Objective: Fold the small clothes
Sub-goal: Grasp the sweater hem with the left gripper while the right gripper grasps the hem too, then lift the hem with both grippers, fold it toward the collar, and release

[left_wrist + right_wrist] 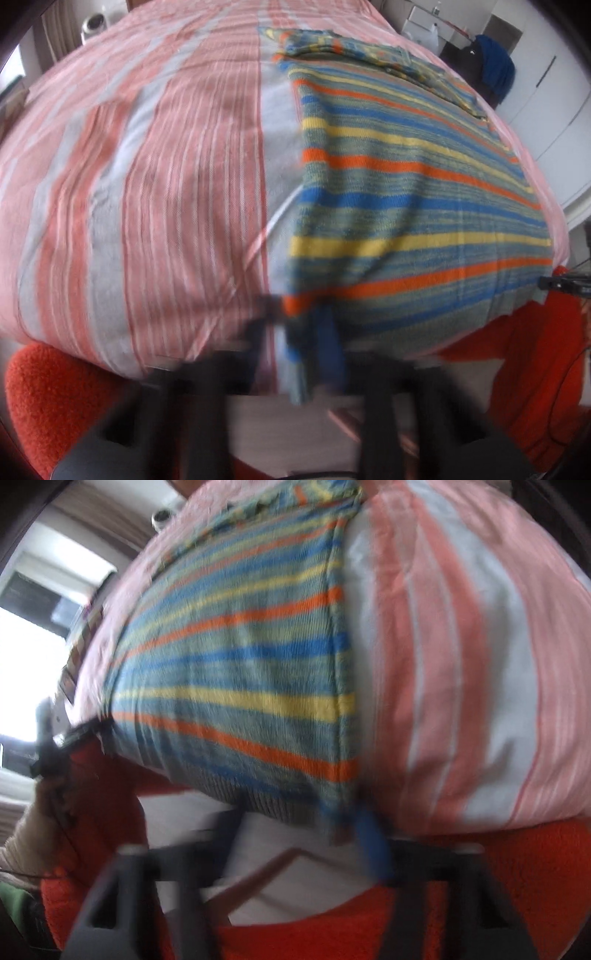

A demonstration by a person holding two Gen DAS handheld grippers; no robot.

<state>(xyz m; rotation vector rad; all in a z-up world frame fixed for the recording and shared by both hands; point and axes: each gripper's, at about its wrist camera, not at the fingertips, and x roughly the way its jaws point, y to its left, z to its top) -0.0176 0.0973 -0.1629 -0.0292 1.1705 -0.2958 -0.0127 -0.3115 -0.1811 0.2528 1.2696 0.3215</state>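
Observation:
A small knit garment with blue, yellow, orange and green stripes lies flat on the right part of a table covered by a pink-and-white striped cloth. My left gripper is at the garment's near left corner, and the corner cloth hangs between its fingers. In the right wrist view the same garment fills the middle. My right gripper is at its near hem corner, with the hem between the fingers. Both views are blurred, so the fingertips are hard to make out.
A second patterned piece lies at the garment's far end. The person's orange fleece is close to the near table edge. A window is at the left in the right wrist view.

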